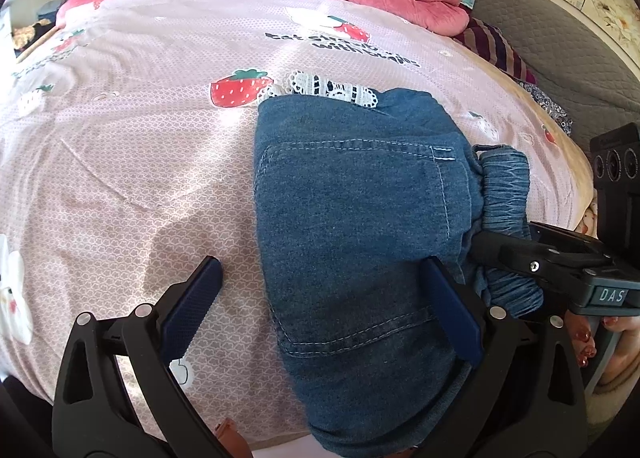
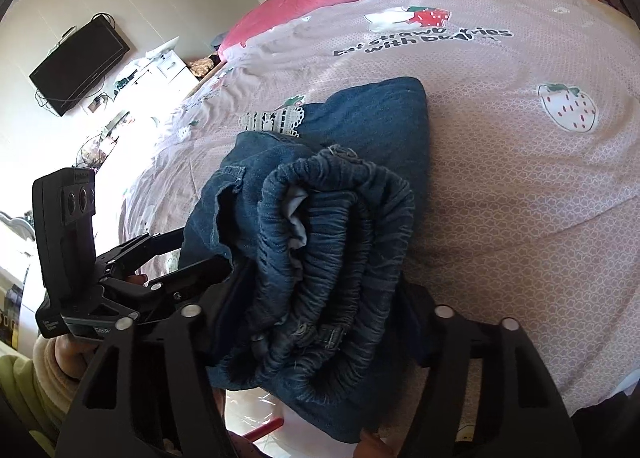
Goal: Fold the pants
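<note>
1. Pants [image 1: 352, 194] are lying folded into a compact denim bundle on the bed [image 1: 120, 162], near its front edge, with the pocket side up in the left wrist view.
2. Left gripper [image 1: 324, 298] is standing wide open. One finger [image 1: 452, 310] is resting on the denim near the bundle's right side; the other is over bare sheet left of it. Nothing is clamped.
3. Right gripper [image 2: 320, 314] is coming in at the elastic waistband [image 2: 336, 242]. The bunched band is sitting between its jaws and filling the gap. Fingertips are hidden under cloth, so I cannot tell whether the pads are pressing.
4. Key relation: the bundle's long axis is running away from both tools toward the lace hem [image 1: 332, 92] at the far end. The waistband end is lying on the right side, closest to the right gripper; that hand is the nearer one for any waistband grasp.
5. Look of the pants: blue denim, stitched back pocket, gathered elastic waist stacked in several layers, white lace trim peeking out at the far edge.
6. Judgement: the fold looks mostly done. The next move likely depends on the right gripper pinching the stacked waistband layers evenly, or the layers could slip apart.
</note>
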### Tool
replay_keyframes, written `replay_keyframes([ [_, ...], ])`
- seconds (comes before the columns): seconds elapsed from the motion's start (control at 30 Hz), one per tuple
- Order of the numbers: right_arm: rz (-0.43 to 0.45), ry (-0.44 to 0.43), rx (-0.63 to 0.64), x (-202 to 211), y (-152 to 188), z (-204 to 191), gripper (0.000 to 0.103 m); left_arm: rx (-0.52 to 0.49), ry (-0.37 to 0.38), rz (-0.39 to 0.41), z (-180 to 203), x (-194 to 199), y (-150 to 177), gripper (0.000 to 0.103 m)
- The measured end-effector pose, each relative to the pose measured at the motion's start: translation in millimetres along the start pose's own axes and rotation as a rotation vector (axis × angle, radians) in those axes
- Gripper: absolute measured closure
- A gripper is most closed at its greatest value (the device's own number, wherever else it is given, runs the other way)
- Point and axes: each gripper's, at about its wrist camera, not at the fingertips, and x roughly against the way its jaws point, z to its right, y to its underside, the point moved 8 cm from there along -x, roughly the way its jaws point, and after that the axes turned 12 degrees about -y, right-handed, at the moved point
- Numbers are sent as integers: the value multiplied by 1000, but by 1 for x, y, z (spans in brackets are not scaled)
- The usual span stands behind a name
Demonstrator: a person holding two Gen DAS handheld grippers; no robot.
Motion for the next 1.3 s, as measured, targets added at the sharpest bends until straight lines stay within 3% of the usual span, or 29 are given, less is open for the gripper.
replay_keyframes([
  [0.07,7,8,7,2,-1,-1,49,-5,0,-2,3,1,0,16],
  [0.2,19,27,25,5,-1,-6,54,-26,31,-4,13,7,-1,41],
  [0.53,46,37,84,14,-6,-23,65,-52,38,37,22,24,-7,77],
  [0.97,125,64,224,31,-36,-55,66,-39,44,121,21,50,-38,80],
  [1.3,167,70,246,18,-83,-48,66,-25,7,183,12,46,-82,80],
])
